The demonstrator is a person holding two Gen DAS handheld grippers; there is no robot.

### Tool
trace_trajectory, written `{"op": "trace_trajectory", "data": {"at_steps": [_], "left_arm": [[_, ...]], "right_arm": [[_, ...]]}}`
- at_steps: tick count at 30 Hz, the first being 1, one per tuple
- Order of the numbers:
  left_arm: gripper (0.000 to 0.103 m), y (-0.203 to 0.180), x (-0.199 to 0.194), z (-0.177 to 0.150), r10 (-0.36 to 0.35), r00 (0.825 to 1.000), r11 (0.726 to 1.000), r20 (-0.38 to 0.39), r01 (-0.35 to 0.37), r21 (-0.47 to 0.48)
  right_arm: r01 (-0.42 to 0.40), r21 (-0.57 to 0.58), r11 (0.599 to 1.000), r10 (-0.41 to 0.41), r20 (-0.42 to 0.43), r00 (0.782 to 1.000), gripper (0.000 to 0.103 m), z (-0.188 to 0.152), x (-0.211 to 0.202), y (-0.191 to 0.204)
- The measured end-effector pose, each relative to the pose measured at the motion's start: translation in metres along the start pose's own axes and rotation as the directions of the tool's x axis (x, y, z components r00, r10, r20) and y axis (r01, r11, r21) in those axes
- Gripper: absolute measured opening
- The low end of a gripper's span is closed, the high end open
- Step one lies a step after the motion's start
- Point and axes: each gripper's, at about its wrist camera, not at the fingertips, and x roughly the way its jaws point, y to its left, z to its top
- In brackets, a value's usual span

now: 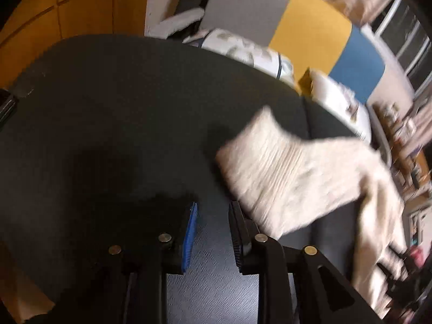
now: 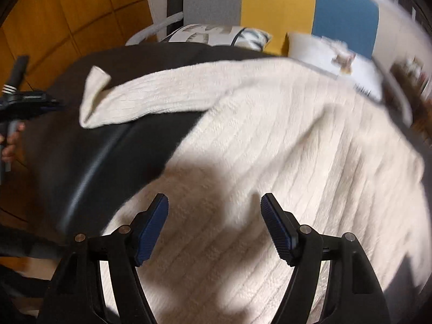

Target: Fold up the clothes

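While both tools hang tilted down over a dark surface (image 1: 113, 113), a cream knitted sweater (image 2: 283, 148) lies spread across it. Seen from the right wrist, the right hand-held gripper (image 2: 214, 208) stands with its jaws spread wide, blue pads facing each other and nothing between them; the ribbed body of the sweater fills the space directly beneath and ahead of it, with the tool's shadow falling on the knit just in front of the jaws. One sleeve (image 2: 140, 102) stretches away ahead and to the left of this gripper, flat on the surface, its cuff curled up at the far end. Further left, at the edge of that view, a person's hand (image 2: 10, 140) grips a dark handle.

From the left wrist, the left hand-held gripper (image 1: 213, 213) shows its jaws parted by a narrow gap, with only bare textured surface visible between them. The sleeve's cuff end (image 1: 272, 167) lies just ahead and to the right of this gripper, close beside its right finger (image 1: 237, 226); whether the two touch cannot be told through the motion blur. The rest of the sweater trails off to the right edge.

Beyond the far edge of the surface, ahead of both grippers, patterned white cushions (image 2: 216, 35) lean against a backrest of grey, yellow and blue panels (image 2: 278, 0).
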Motion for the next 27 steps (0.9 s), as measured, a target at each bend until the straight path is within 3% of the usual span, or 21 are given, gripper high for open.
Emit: {"op": "trace_trajectory", "data": {"at_steps": [3,8,17,19,21,24,27], "left_arm": [[0.026,-0.003,0.008,-0.011,-0.011,1.0,1.0,-0.022,0.011,-0.015],[0.032,-0.02,0.02,-0.015,-0.021,0.999,0.999,-0.031,0.02,-0.035],[0.033,-0.051,0.027,-0.01,0.079,0.997,0.997,-0.017,-0.078,0.027],[0.023,-0.051,0.023,-0.011,0.076,0.997,0.997,-0.004,-0.076,0.03],[0.023,-0.047,0.012,-0.016,0.064,0.998,0.997,0.008,-0.064,0.036],[0.033,-0.038,-0.005,-0.018,0.031,0.999,0.999,0.016,-0.031,0.037],[0.034,-0.017,-0.018,-0.022,-0.04,0.999,0.999,0.02,0.04,-0.003]], "right_arm": [[0.084,-0.026,0.996,-0.083,0.023,0.996,0.074,0.01,-0.004,0.008],[0.129,-0.054,0.99,-0.128,0.023,0.992,0.074,0.029,0.015,0.021],[0.231,-0.181,0.956,-0.219,0.083,0.972,0.074,0.033,0.025,0.049],[0.227,-0.191,0.955,-0.216,0.076,0.973,0.074,0.032,0.027,0.049],[0.201,-0.166,0.965,-0.196,0.047,0.979,0.074,0.027,0.032,0.04],[0.147,-0.099,0.984,-0.149,-0.009,0.989,0.074,0.019,0.041,0.022],[0.022,0.041,0.999,-0.019,-0.069,0.997,0.074,0.002,0.05,-0.003]]}}
